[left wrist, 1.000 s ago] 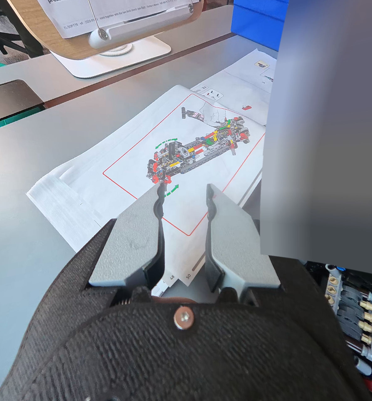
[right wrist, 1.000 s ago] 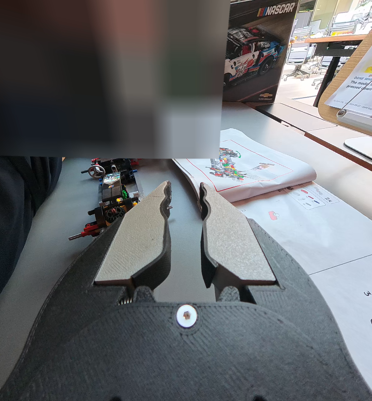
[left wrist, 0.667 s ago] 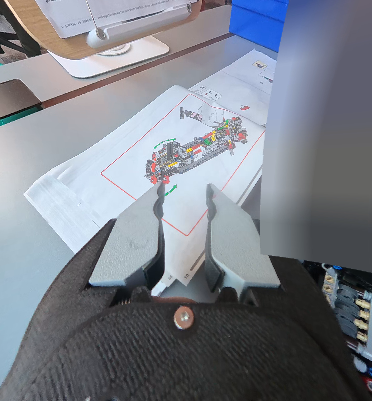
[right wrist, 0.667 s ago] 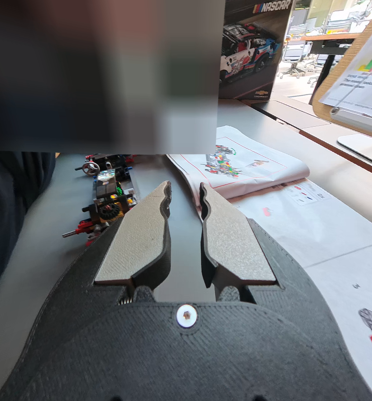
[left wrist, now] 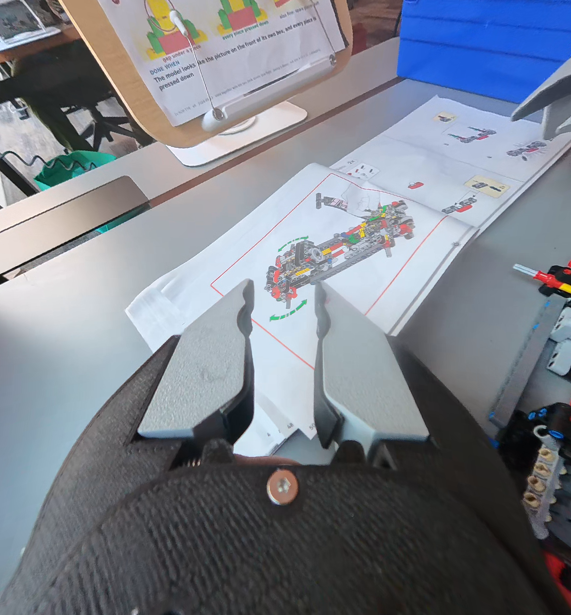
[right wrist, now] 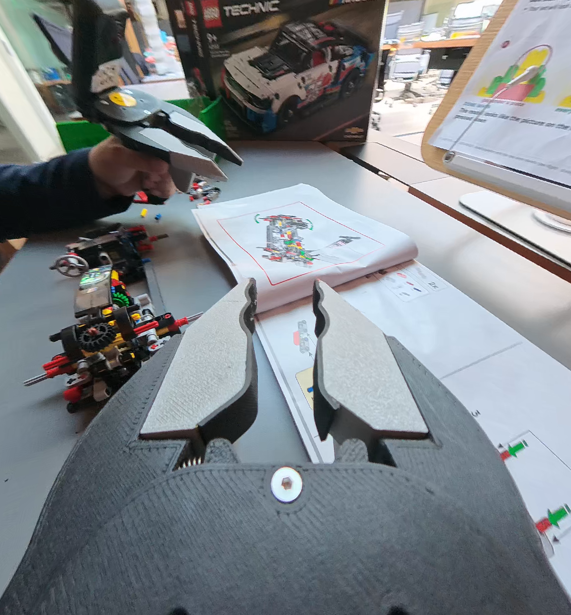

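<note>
The left hand-held gripper (left wrist: 283, 296) hangs above the open instruction booklet (left wrist: 310, 233), its two grey fingers (left wrist: 211, 359) parted by a moderate gap with only the printed page showing between them; nothing is in its grasp. The booklet lies flat on the grey worktop (left wrist: 61, 332), and the page under the fingertips carries a red-framed drawing of a brick-built chassis with green curved arrows.

The right hand-held gripper (right wrist: 284, 296) is likewise parted to a moderate width and bare, poised over the near edge of the same booklet (right wrist: 310, 239), where a thick bundle of turned pages curls over the flat spread beneath. In the right wrist view the left hand-held gripper (right wrist: 211, 159) shows farther off, raised above the worktop (right wrist: 11, 332) in a person's hand (right wrist: 127, 173) with a dark sleeve (right wrist: 27, 189).

Beside the booklet lies a partly built toy car chassis (right wrist: 101, 316) of black, red, yellow and grey pieces, with a steering wheel and gears showing. A few loose small bricks (right wrist: 149, 214) lie farther back, near the hand. Behind them stands the set's box (right wrist: 277, 66) picturing a race car. A wooden-framed stand (left wrist: 211, 66) holding a printed sheet sits beyond the booklet, and a blue bin (left wrist: 494, 43) stands at the far right of the left wrist view.
</note>
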Demonstrator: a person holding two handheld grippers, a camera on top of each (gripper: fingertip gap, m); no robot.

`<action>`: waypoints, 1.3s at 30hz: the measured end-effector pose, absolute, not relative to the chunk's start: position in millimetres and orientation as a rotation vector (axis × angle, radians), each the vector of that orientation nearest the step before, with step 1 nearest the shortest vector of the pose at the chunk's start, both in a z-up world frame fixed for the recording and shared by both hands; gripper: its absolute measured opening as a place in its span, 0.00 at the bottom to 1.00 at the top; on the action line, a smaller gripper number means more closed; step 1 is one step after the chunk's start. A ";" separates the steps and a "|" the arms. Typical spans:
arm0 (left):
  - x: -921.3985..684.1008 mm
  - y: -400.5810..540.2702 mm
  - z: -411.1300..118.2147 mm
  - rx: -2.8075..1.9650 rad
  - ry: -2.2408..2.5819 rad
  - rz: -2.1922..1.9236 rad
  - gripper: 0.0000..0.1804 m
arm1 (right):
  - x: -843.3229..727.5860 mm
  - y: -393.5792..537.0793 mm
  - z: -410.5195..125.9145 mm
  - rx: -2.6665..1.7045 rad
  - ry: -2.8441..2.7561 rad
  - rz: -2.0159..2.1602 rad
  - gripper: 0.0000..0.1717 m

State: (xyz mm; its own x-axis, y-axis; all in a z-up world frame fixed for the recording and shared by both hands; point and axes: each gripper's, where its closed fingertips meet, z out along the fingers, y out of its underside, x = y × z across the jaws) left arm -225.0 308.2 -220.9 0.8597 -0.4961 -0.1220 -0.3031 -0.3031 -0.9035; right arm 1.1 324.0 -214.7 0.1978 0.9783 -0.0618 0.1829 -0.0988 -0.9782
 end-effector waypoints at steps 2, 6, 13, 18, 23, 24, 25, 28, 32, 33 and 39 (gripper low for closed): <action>-227.9 309.9 -225.1 -1.921 0.594 -0.194 0.19 | 4.5 324.4 -215.3 -1.508 -1.139 0.989 0.17; -230.2 313.2 -234.1 -1.940 0.593 -0.190 0.18 | 18.0 325.9 -215.4 -1.539 -1.073 0.926 0.17; -232.7 312.4 -230.3 -1.929 0.595 -0.175 0.18 | 36.0 317.6 -208.8 -1.549 -0.961 0.937 0.16; -234.7 311.5 -228.1 -1.922 0.611 -0.158 0.18 | 36.2 317.3 -210.5 -1.562 -0.948 0.897 0.16; -236.3 311.5 -225.7 -1.917 0.607 -0.154 0.18 | 37.1 318.1 -209.9 -1.564 -0.938 0.902 0.16; -237.4 311.9 -226.1 -1.920 0.605 -0.151 0.18 | 37.1 318.2 -210.0 -1.566 -0.938 0.908 0.16; -238.0 312.2 -226.6 -1.922 0.602 -0.151 0.18 | 37.0 317.9 -209.9 -1.566 -0.939 0.913 0.16; -239.4 312.9 -227.8 -1.928 0.596 -0.151 0.18 | 35.7 315.7 -210.1 -1.559 -0.955 0.918 0.15; -239.9 312.5 -225.6 -1.922 0.595 -0.142 0.18 | 32.2 311.5 -209.8 -1.550 -0.977 0.940 0.15; -239.8 312.2 -224.5 -1.919 0.595 -0.140 0.18 | 31.1 309.9 -209.2 -1.545 -0.981 0.949 0.15; -240.8 312.3 -225.4 -1.925 0.602 -0.123 0.18 | 23.1 305.5 -211.9 -1.539 -1.038 0.959 0.15</action>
